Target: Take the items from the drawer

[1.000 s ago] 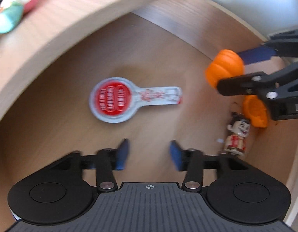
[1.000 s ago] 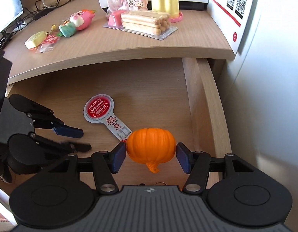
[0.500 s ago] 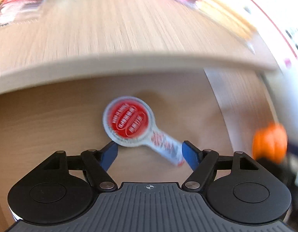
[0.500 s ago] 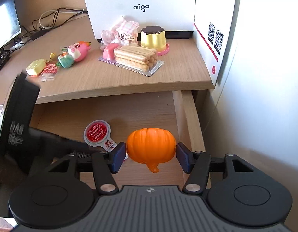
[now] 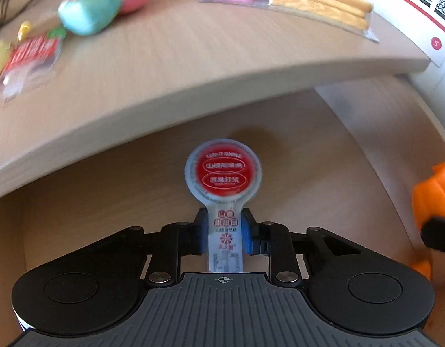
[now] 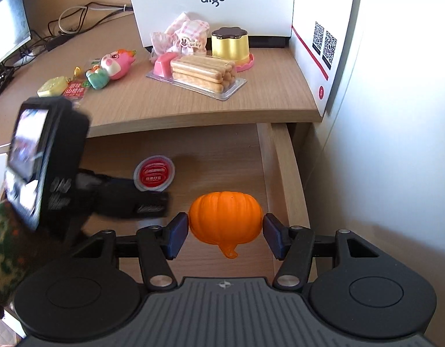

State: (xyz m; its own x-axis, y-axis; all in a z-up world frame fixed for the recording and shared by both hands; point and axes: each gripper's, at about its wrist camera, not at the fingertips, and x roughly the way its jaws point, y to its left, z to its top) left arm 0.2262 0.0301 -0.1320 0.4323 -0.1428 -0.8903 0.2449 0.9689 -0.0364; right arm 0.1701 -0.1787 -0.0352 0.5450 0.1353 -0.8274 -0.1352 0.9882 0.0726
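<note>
Both claws loaded — left gripper (image 5: 224, 232) pinched on the lollipop packet (image 5: 223, 185), right gripper (image 6: 226, 232) clamped on the toy pumpkin (image 6: 225, 219).

At left, the blue pads (image 5: 247, 234) nipped only the packet's thin flat stem, its round red-and-white head jutting forward above the drawer (image 5: 309, 173) floor, just below the desk (image 5: 164, 66) edge. That slim, glossy handle looked likely to twist or slide out if swung quickly, and a careless lift could catch the head on the desk's overhang. At right, the pumpkin — smooth, ribbed, bright orange, stem down — sat squarely between the pads over the drawer's right side; its rounded flanks might squirt free under uneven squeeze.
</note>
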